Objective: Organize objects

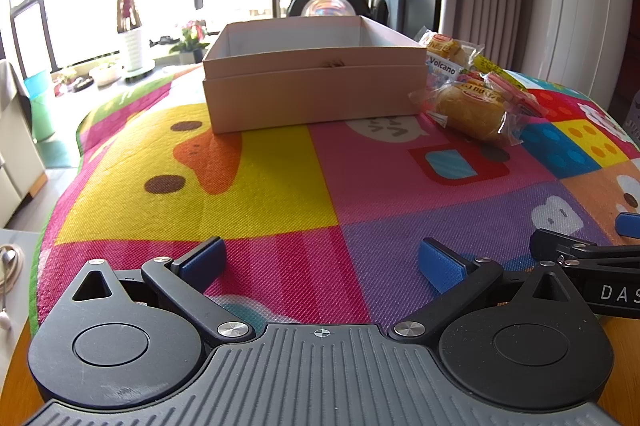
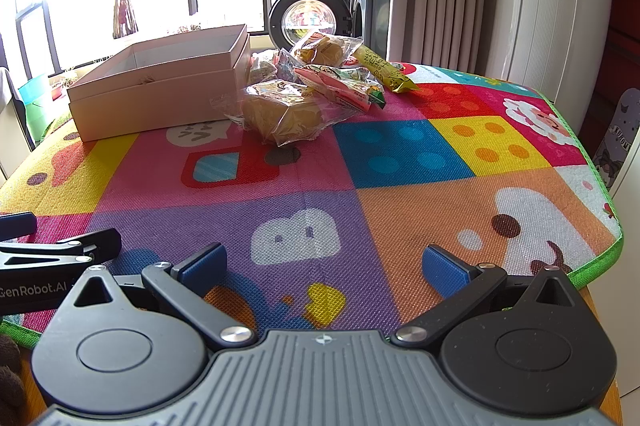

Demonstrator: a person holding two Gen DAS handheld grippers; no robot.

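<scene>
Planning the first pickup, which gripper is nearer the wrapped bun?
Right, though only slightly. The right gripper faces the wrapped bun almost straight ahead; from the left gripper it lies ahead-right.

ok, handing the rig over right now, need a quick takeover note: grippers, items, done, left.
Left gripper: open, empty, low over the mat's near edge.
Right gripper: open, empty, alongside it to the right.
Box: open, at the far side of the mat; no snacks visible inside, though the floor is partly hidden.
Snack packets: piled on the mat just right of the box; a wrapped bun lies nearest, a yellow packet at the far right.
Done: nothing packed yet.
Left: probably move every packet into the box, nearest bun first.
</scene>
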